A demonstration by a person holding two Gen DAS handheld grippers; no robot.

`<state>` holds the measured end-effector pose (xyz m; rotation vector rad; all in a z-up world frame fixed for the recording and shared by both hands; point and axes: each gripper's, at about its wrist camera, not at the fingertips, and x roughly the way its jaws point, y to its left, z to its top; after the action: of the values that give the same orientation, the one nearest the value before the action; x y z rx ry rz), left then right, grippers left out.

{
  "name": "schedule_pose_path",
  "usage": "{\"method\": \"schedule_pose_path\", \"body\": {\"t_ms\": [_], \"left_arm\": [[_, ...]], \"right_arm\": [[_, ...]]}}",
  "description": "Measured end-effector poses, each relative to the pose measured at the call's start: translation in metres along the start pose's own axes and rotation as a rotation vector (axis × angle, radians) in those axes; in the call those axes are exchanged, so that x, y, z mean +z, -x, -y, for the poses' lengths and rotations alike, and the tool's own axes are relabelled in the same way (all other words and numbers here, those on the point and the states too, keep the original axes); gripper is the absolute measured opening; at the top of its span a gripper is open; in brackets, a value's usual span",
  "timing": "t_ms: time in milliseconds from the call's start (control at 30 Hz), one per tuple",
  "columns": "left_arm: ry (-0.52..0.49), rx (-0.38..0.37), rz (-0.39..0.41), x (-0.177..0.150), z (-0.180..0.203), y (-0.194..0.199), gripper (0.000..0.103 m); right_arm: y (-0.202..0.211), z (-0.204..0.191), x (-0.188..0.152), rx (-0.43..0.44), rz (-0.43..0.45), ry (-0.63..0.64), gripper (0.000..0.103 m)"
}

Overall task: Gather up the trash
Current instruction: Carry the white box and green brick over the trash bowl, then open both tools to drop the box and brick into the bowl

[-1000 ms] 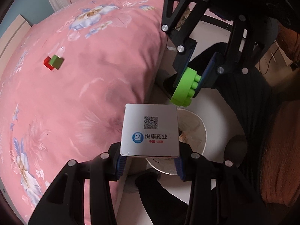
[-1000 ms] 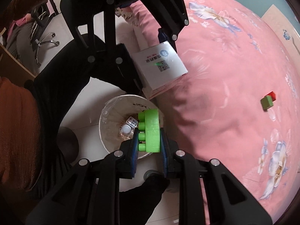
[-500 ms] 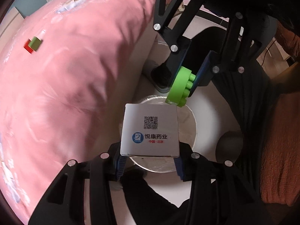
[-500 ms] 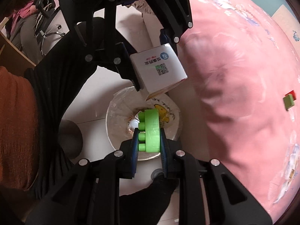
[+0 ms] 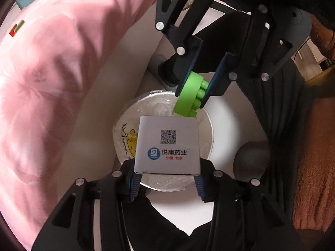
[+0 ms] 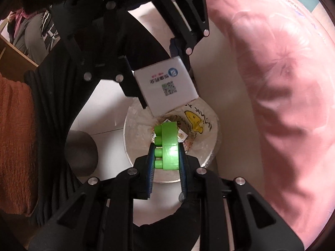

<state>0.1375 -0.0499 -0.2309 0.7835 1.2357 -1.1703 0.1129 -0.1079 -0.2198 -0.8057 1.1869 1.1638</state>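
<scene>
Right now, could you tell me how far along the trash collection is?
Done: some scraps already lie in the lined bin. In hand: the left gripper holds the white box and the right gripper holds the green brick, both above the bin's mouth, unreleased. Left: dropping both, then the red and green blocks on the pink bed.

1. Both grippers now sit lower, directly above the white bin (image 5: 210,129), which fills more of the frame centre.
2. The pink bedspread (image 5: 52,87) shifts to the frame's edge.
3. The red and green blocks (image 5: 17,27) slide to the far upper left.
</scene>
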Motion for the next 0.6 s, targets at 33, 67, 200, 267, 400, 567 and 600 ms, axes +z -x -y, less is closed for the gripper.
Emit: {"method": "schedule_pose_path", "body": {"t_ms": [33, 67, 200, 267, 400, 567, 600], "left_arm": [[0.005, -0.002, 0.000, -0.001, -0.001, -0.003, 0.045], [0.012, -0.004, 0.000, -0.003, -0.002, -0.005, 0.045], [0.035, -0.020, -0.004, -0.012, -0.006, -0.015, 0.045], [0.043, -0.024, -0.006, -0.014, -0.004, -0.019, 0.045], [0.053, -0.035, -0.013, -0.020, -0.006, -0.026, 0.045], [0.065, -0.035, -0.013, -0.026, -0.009, -0.032, 0.045], [0.067, -0.038, -0.013, -0.027, -0.010, -0.032, 0.045]], "right_arm": [[-0.003, 0.000, 0.000, 0.001, -0.003, -0.002, 0.022], [-0.005, 0.001, -0.001, 0.007, -0.004, -0.003, 0.022], [-0.010, 0.005, -0.001, 0.019, -0.006, -0.011, 0.022], [-0.013, 0.006, -0.003, 0.025, -0.009, -0.012, 0.022], [-0.016, 0.011, -0.003, 0.035, -0.010, -0.013, 0.022], [-0.020, 0.015, -0.003, 0.039, -0.014, -0.013, 0.022], [-0.021, 0.016, -0.003, 0.038, -0.016, -0.014, 0.022]]}}
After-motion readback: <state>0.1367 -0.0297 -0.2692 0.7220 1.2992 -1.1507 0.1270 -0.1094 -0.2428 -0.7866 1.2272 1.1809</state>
